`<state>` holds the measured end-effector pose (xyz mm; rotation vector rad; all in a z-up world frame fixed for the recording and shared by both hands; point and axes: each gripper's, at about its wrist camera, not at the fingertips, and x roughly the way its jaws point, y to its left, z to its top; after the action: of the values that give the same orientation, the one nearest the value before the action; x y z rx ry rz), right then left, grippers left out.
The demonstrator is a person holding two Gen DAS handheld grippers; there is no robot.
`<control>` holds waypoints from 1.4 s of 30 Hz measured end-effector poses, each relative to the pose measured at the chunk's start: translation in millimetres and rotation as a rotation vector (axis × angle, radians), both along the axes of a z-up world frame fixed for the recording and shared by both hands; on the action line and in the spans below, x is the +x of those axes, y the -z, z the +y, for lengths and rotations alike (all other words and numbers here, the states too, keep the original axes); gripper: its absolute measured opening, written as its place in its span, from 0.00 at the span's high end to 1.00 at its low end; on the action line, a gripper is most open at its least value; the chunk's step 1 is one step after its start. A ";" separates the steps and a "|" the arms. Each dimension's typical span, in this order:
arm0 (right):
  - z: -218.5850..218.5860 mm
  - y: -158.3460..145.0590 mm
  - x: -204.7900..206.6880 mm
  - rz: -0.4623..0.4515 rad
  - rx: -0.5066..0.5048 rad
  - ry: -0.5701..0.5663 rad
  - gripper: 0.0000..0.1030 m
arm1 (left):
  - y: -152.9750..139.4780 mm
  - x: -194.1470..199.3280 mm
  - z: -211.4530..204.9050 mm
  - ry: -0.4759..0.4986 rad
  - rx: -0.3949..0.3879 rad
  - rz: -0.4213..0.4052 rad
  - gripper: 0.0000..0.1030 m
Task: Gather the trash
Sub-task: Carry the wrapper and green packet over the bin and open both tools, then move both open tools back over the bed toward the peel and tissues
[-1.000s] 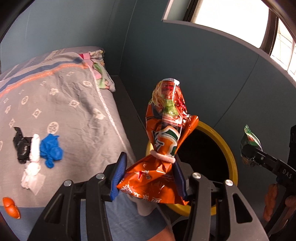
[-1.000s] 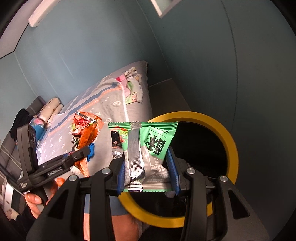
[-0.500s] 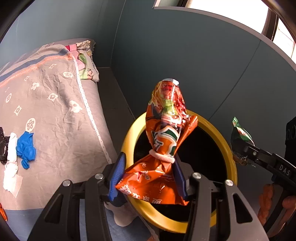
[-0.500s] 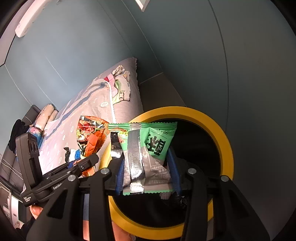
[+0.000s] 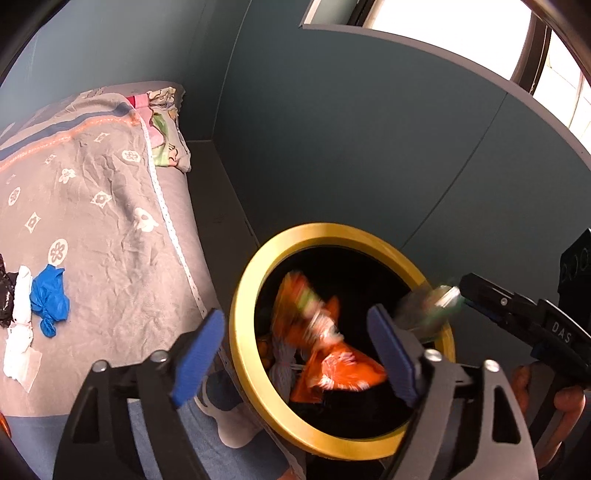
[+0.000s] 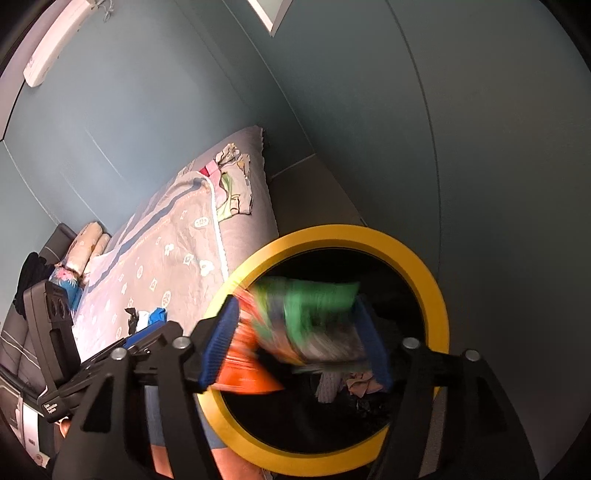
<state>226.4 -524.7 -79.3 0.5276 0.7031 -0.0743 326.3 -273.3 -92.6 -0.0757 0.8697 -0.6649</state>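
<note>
Both grippers hang over a yellow-rimmed bin [image 5: 243,354] beside a bed [image 5: 103,229]. The left gripper [image 5: 295,347] is opening, pads clear of a blurred orange snack bag [image 5: 325,354] inside the bin's mouth. The right gripper [image 6: 295,343] is opening too, with a blurred green wrapper [image 6: 317,306] loose between its fingers above the bin.

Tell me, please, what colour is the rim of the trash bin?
Yellow; the trash bin's rim shows best in the right wrist view.

Glaring window [image 5: 461,33] top right, dim teal room, falling wrappers [image 5: 321,332] motion-blurred (fisheye-bent edges).
</note>
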 end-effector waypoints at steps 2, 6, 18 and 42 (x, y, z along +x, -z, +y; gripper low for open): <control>0.1 -0.9 0.2 -0.005 -0.004 0.002 0.37 | -2.9 -1.4 3.4 -0.008 -0.004 -0.006 0.20; 2.6 -4.7 -2.9 -0.017 -0.005 0.001 0.37 | -8.2 -3.4 14.7 -0.034 -0.011 -0.014 0.19; 30.7 -20.1 -0.7 -0.052 -0.008 -0.065 0.36 | -26.5 -11.3 81.9 -0.160 0.002 -0.096 0.12; 192.4 -49.2 52.0 -0.066 -0.060 -0.337 0.36 | -19.5 -22.3 273.5 -0.464 0.054 -0.112 0.10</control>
<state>278.4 -332.3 -30.2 0.3474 0.7149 0.2351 304.0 0.1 -73.1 -0.1836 0.7272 -0.2093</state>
